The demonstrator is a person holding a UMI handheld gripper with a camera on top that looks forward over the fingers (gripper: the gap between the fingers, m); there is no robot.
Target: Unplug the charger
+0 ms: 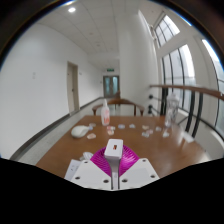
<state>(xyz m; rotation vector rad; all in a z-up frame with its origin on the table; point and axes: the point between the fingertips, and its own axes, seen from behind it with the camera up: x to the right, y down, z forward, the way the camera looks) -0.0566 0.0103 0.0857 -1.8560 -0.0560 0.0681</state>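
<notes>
Charger: white block (117, 150) with a pink mark on top, held up between the fingers, above the table.
Gripper: (116, 162) level, pointing across the room; magenta pads (101, 158) pressed on the charger's sides.
Table: brown wood (70, 150), small white items (80, 130) scattered far ahead.
Surroundings: chairs (122, 104), windows (185, 70), door beyond.

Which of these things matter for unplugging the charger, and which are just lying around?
For the job:
- hand-held gripper
- small white block between its fingers, possibly the charger

Just lying about:
- white bits on the table
- chair beyond the table
</notes>
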